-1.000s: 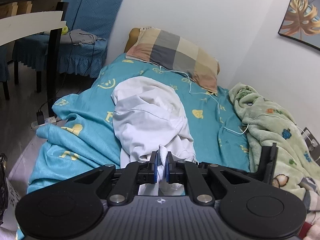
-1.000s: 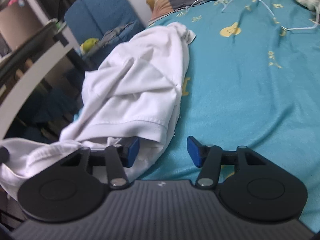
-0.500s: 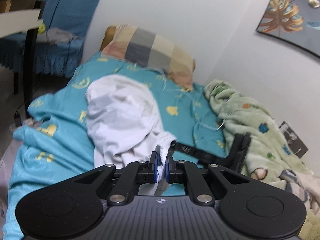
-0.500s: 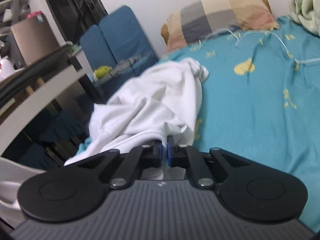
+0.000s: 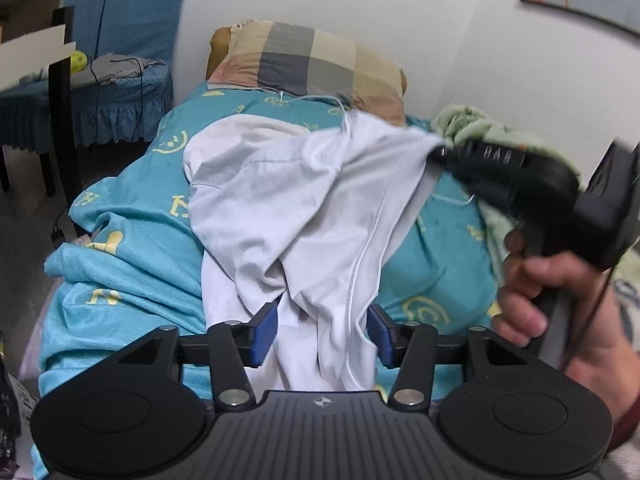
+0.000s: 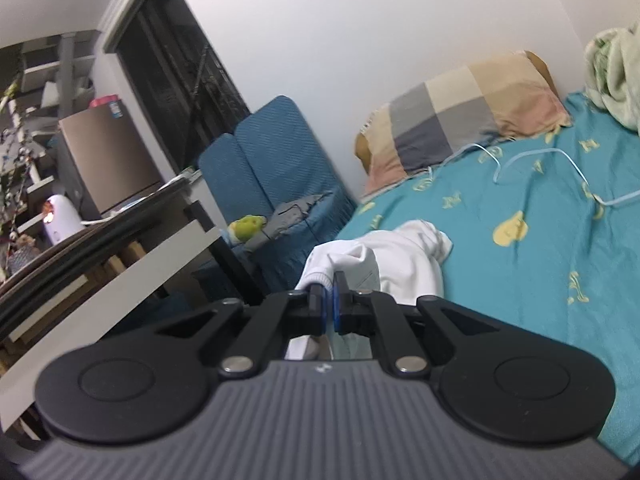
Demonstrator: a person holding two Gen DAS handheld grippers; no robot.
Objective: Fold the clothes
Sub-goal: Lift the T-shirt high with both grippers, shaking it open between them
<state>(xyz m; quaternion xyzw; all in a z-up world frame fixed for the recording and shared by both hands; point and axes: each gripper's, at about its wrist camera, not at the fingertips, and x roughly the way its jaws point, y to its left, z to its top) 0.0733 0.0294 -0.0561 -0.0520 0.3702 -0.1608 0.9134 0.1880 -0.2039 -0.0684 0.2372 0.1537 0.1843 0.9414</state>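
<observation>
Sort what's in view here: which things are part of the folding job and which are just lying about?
Part of the job:
white shirt
left gripper, open
right gripper, shut on the shirt
bed

Lying about:
pillow
green blanket
white cable
blue chair

L tool [image 5: 322,330] opened; R tool [image 6: 329,307] lifted shirt [image 5: 304,208] corner.

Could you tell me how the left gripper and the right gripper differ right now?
The left gripper is open, the white garment lying loose between its blue pads; the right gripper is shut, pinching the garment's edge. Left hangs low by the teal bedsheet; right is raised. Both have blue pads.
</observation>
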